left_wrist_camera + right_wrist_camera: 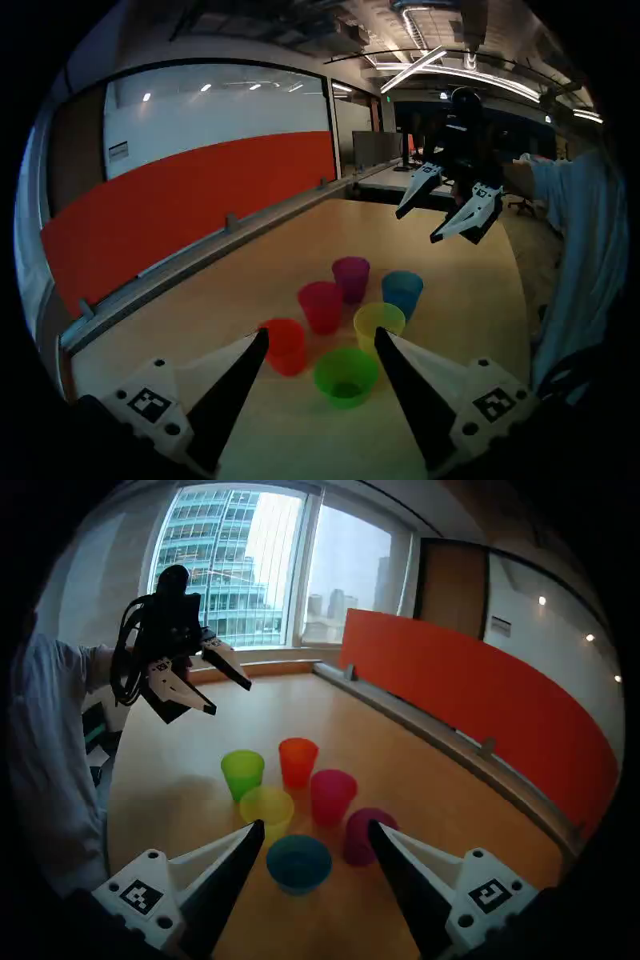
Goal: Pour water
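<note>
Smooth wooden table [240, 272] bears six tapered plastic cups [322, 306]; both hand-held grippers [320, 332] [314, 824] gape empty.

— Meeting anything ahead of the left gripper [319, 332]?
— Facing a tight cluster of cups [346, 376] just beyond its fingertips.
— Passing beside them?
— Finding bare table [240, 272] either side, ending at the orange partition [184, 208] leftward.

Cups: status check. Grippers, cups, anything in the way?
Left gripper open, empty, green cup nearest. Right gripper open, empty, blue cup nearest. Six cups upright, clustered on table, none held. Nothing between grippers and cups.
</note>
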